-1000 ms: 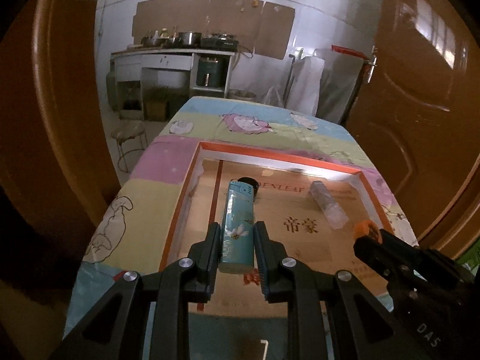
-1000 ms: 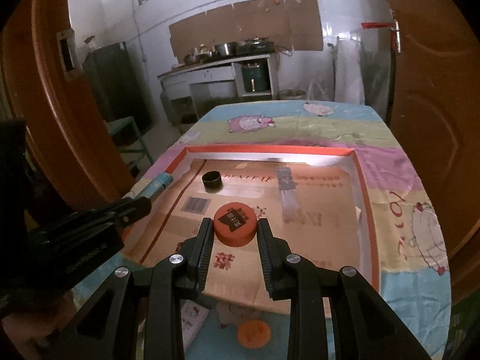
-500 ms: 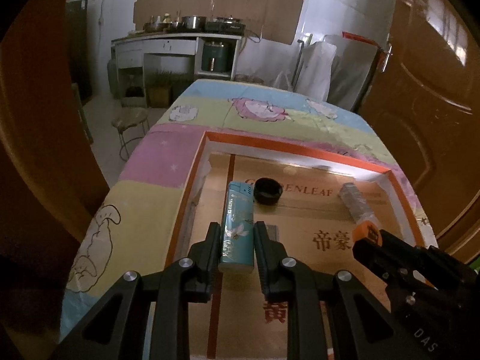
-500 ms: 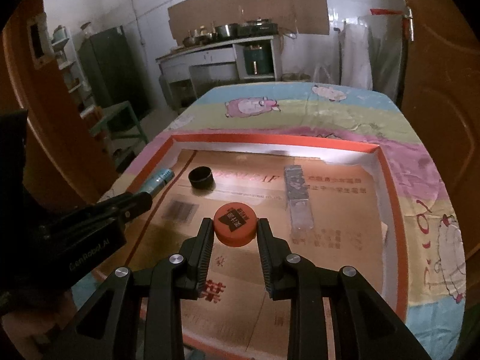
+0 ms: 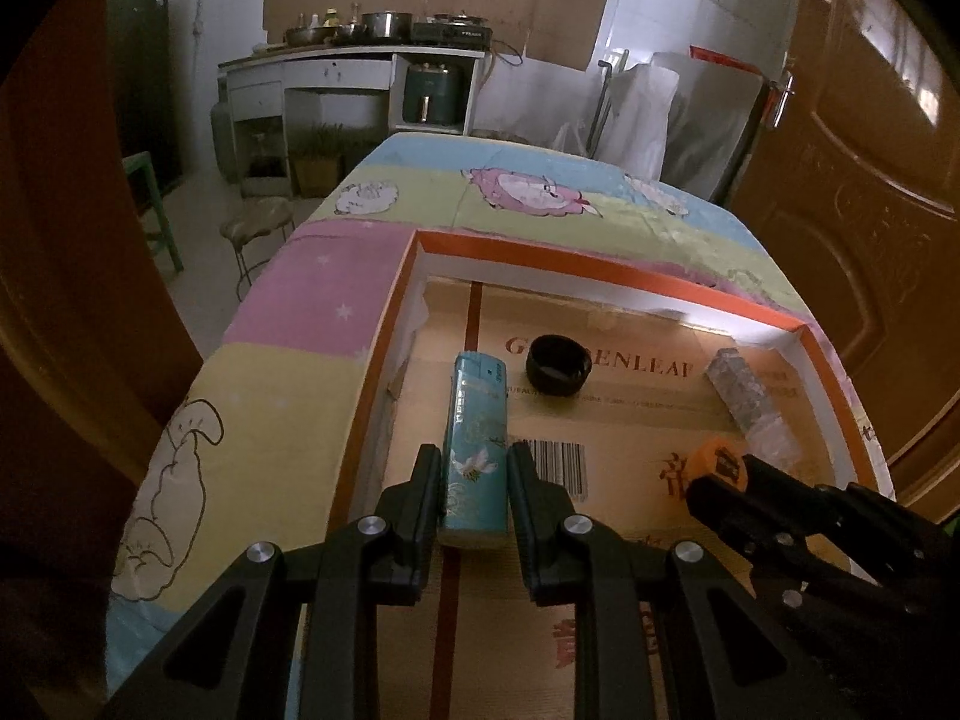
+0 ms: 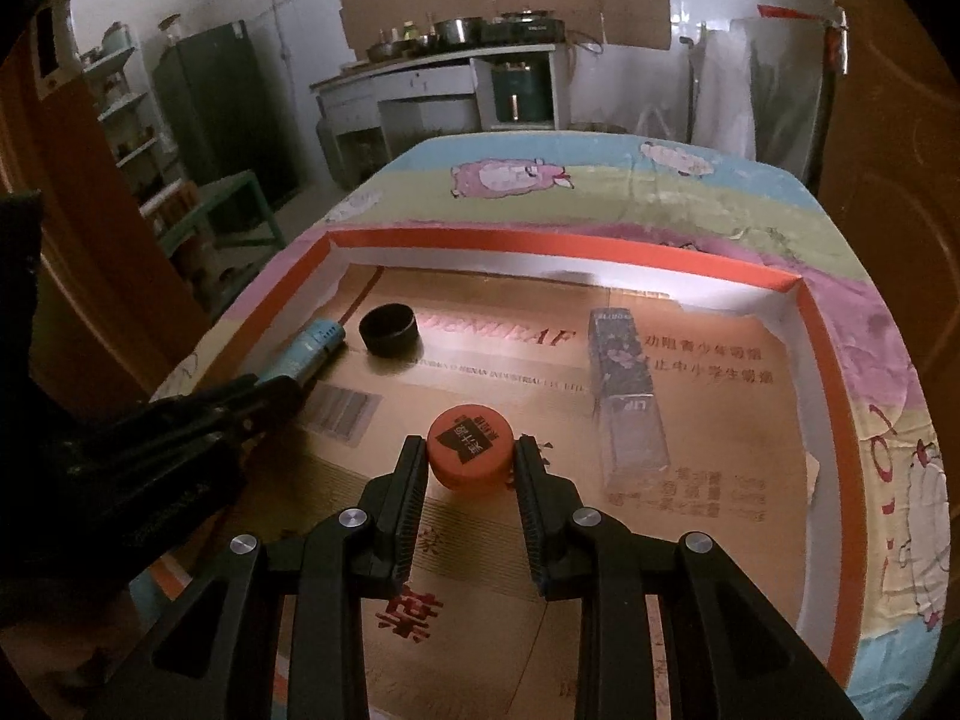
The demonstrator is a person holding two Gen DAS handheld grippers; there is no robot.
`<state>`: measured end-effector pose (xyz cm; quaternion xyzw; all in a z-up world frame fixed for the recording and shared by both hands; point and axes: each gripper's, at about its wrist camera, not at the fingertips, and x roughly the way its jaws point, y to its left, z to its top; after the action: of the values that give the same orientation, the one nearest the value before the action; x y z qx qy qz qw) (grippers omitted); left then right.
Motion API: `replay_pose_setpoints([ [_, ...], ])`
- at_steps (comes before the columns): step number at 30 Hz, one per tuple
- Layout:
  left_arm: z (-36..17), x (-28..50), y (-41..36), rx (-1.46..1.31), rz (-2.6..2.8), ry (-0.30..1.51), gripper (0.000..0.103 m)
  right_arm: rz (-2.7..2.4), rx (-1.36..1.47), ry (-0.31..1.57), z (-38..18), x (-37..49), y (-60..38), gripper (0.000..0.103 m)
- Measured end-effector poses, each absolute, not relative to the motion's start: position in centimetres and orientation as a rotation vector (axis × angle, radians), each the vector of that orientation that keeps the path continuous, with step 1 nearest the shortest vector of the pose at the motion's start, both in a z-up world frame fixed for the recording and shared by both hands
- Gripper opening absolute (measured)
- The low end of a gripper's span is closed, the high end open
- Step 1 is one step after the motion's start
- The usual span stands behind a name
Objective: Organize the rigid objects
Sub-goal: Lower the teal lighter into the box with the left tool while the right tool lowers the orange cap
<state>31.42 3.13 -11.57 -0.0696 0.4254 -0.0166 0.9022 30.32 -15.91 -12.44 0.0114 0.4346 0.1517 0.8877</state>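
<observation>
A shallow orange-rimmed box [image 5: 576, 264] [image 6: 540, 240] lined with brown cardboard lies on the table. My left gripper [image 5: 473, 468] is shut on a teal lighter [image 5: 475, 438] [image 6: 306, 348], held lengthwise over the box's left side. Over the box's middle, my right gripper [image 6: 471, 462] is shut on an orange bottle cap [image 6: 471, 447] [image 5: 717, 465]. A black round cap [image 5: 558, 366] [image 6: 389, 330] sits on the cardboard just beyond the lighter's tip. A clear rectangular case [image 6: 627, 396] [image 5: 747, 399] lies lengthwise at the right of the box.
A pastel cartoon cloth [image 5: 312, 312] [image 6: 660, 180] covers the table around the box. Brown wooden doors [image 5: 858, 180] flank both sides. A stool [image 5: 255, 228] and green bench [image 6: 228, 204] stand left of the table; a kitchen counter [image 5: 360, 60] lies beyond.
Both grippers, still holding the lighter and the orange cap, have moved forward and down into the box. The black cap and clear case now look nearer.
</observation>
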Motion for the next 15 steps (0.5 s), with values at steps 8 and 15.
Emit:
replay_pose_setpoints([
  [8,-11.9,31.5,3.1,-0.133,-0.037,0.878,0.023,0.309,-0.011,0.916,-13.1,30.5,-15.4,0.03],
  [15,-11.9,31.6,3.1,-0.139,-0.058,0.875,0.023,0.321,-0.053,0.897,-13.0,30.2,-14.7,0.031],
])
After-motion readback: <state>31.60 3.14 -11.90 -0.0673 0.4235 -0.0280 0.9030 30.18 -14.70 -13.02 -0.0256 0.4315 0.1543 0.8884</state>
